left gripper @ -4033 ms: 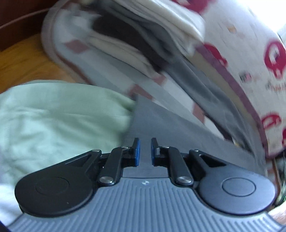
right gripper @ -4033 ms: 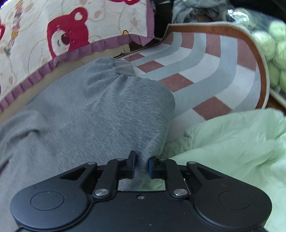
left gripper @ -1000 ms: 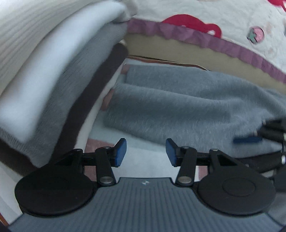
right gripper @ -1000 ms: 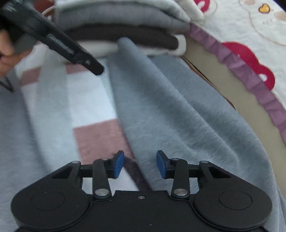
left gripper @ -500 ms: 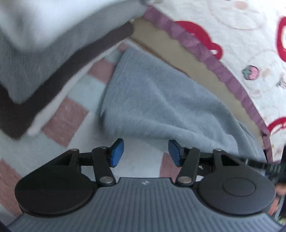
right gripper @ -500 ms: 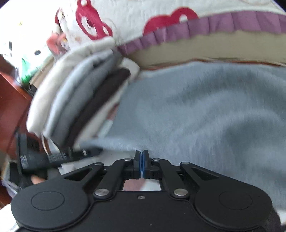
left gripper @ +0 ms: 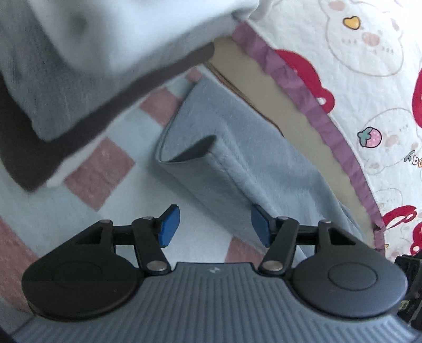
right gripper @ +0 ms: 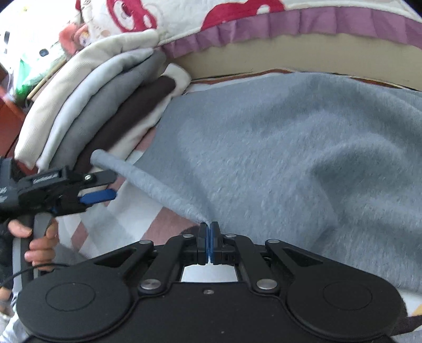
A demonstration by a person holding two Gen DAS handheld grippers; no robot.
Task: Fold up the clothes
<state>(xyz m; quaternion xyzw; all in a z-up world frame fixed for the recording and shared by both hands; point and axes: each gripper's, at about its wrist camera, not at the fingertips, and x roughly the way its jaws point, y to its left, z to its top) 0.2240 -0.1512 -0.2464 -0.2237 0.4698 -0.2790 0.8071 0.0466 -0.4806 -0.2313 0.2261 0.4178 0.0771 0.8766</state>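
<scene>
A grey fleece garment [left gripper: 237, 147] lies on the checked rug [left gripper: 100, 168] beside the bed, its near edge doubled into a fold. My left gripper [left gripper: 215, 227] is open, with the fold's lower edge reaching in between its blue pads [left gripper: 170, 225]. My right gripper [right gripper: 209, 237] is shut on the grey garment [right gripper: 290, 158] at its near hem, pulling a ridge of cloth taut toward the far corner. In the right wrist view the left gripper [right gripper: 110, 186] sits open just under that raised corner, held by a hand [right gripper: 39, 237].
A stack of folded clothes [right gripper: 92, 113], white, grey and dark brown, stands on the rug right next to the garment [left gripper: 79, 66]. The bed with a red-bear quilt [left gripper: 369, 66] and purple trim [right gripper: 316, 21] borders the garment's far side.
My right gripper went from open to shut on the garment's hem and lifted it into a ridge. My left gripper stayed open and moved closer to the folded edge.
</scene>
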